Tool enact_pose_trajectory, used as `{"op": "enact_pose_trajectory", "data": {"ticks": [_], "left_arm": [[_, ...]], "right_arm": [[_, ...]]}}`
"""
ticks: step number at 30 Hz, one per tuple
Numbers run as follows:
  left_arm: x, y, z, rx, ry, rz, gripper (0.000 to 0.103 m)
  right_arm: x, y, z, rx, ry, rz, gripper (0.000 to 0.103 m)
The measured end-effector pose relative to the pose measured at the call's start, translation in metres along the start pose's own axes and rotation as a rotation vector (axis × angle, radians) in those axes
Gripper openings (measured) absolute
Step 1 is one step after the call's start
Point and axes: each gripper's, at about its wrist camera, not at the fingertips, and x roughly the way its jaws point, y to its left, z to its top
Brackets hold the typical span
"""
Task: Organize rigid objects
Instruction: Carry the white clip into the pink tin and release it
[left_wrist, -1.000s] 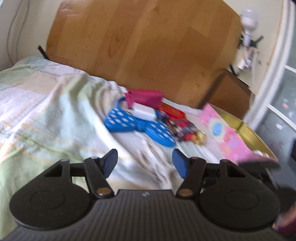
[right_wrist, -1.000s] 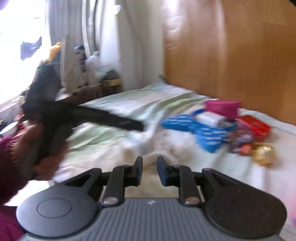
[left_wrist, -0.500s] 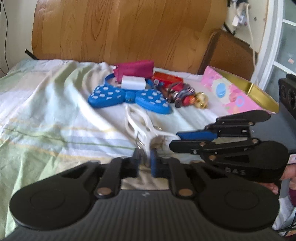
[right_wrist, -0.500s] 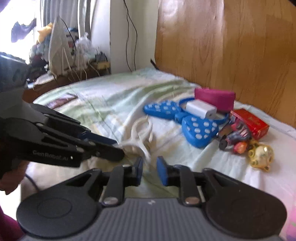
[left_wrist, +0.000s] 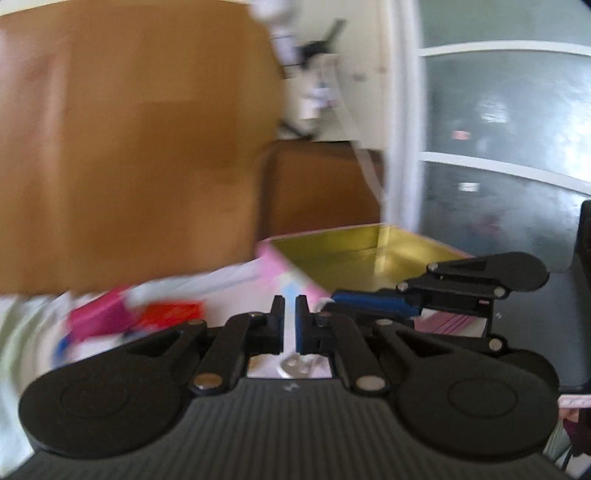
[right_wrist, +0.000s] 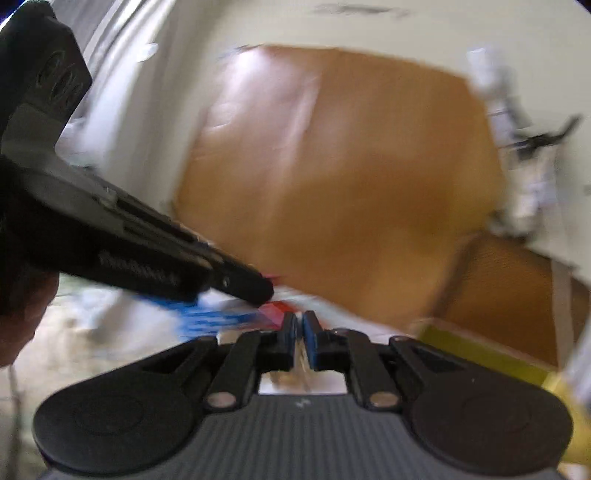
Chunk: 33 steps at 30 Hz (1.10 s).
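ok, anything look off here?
Nothing looks spilled or broken, though both views are badly motion-blurred. One oddity: the left gripper pinches a thin white item, and a metal ring dangles loose beneath it. The clutter on the bed is too smeared to judge.

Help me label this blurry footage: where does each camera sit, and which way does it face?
Left wrist: on the left gripper, facing the gold-lined box and headboard; the right gripper crosses at right.
Right wrist: on the right gripper, facing the headboard; the left gripper enters from left.
Shared: headboard, box, both grippers.
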Motion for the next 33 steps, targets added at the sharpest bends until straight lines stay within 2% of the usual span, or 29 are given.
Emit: {"op": "enact_pose_trajectory", "data": {"ticks": [3,4,8,11,16,19,24,26,33], "left_arm": [[0.033,-0.020,0.013,-0.003,-0.007,-0.073,0.007],[0.043,-0.025,0.016,-0.009,-0.007,-0.087,0.007],[0.082,-0.039,0.025,-0.051,0.038,-0.132,0.007],[0.099,-0.044,0.025,-0.074,0.084,-0.136,0.007],[0.120,-0.045,0.024,-0.116,0.148,-0.109,0.007],[0.112,-0.042,0.021,-0.135,0.147,-0.126,0.008],[0.088,-0.037,0.015,-0.133,0.121,-0.135,0.008],[0.079,-0.035,0.010,-0.133,0.124,-0.131,0.008],[0.057,-0.028,-0.011,-0.112,0.201,-0.032,0.008]], "right_arm": [[-0.009,-0.041,-0.007,0.056,0.001,-0.109,0.009],[-0.010,-0.053,-0.011,0.082,0.005,-0.143,0.007],[-0.015,-0.096,-0.028,0.171,0.028,-0.216,0.003],[-0.012,-0.122,-0.037,0.239,0.040,-0.240,0.003],[0.012,-0.148,-0.053,0.259,0.106,-0.326,0.003],[-0.002,-0.156,-0.058,0.316,0.067,-0.297,0.007],[-0.042,-0.153,-0.064,0.345,0.012,-0.314,0.007],[-0.056,-0.148,-0.070,0.381,0.005,-0.295,0.007],[-0.069,-0.115,-0.081,0.462,0.027,-0.212,0.007]]}}
